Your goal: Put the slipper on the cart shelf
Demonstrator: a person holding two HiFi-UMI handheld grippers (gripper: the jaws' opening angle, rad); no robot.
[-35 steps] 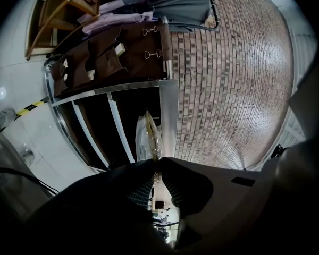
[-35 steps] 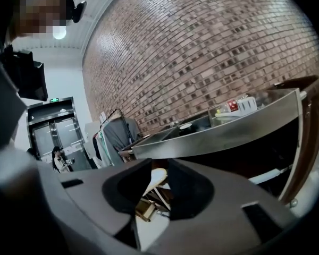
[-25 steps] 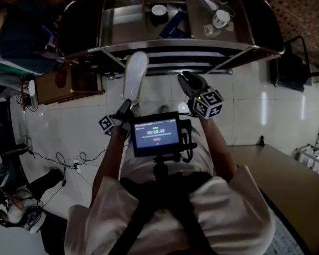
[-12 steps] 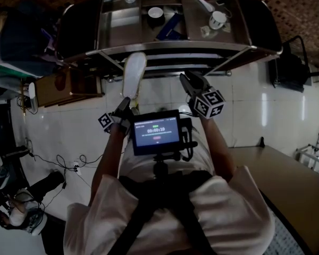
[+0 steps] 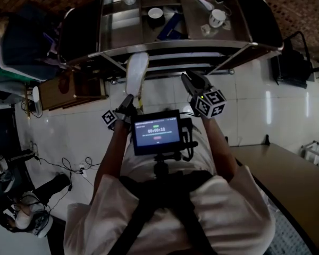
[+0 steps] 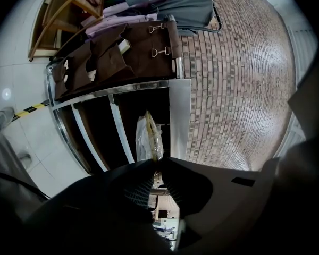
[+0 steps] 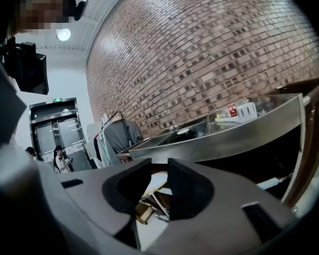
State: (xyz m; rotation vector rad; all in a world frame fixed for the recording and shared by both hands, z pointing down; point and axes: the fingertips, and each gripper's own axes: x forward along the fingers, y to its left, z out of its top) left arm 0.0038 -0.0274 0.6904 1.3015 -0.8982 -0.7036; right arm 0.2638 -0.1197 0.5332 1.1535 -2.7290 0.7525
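A white slipper (image 5: pixel 136 73) hangs sole-out in front of the steel cart (image 5: pixel 255 45), its toe up by the cart's lower shelf rails (image 5: pixel 175 60). My left gripper (image 5: pixel 128 101) is shut on the slipper's heel end. In the left gripper view the slipper (image 6: pixel 149 137) shows edge-on, pinched at the left gripper (image 6: pixel 157 163) with the dark shelf openings behind it. My right gripper (image 5: pixel 190 81) hovers beside the slipper, to its right, pointing at the cart. In the right gripper view a narrow gap shows at the right gripper (image 7: pixel 159 175), with nothing in it.
The cart's top tray (image 5: pixel 199 33) carries cups, a tape roll and a blue item. A wooden stool (image 5: pixel 69 86) stands left of the cart, cables (image 5: pixel 69 166) lie on the tiled floor, a black chair (image 5: pixel 292 68) is at right, and a table (image 5: pixel 292 179) at lower right.
The slipper and left gripper have edged a little toward the cart's shelf. The right gripper has barely moved.
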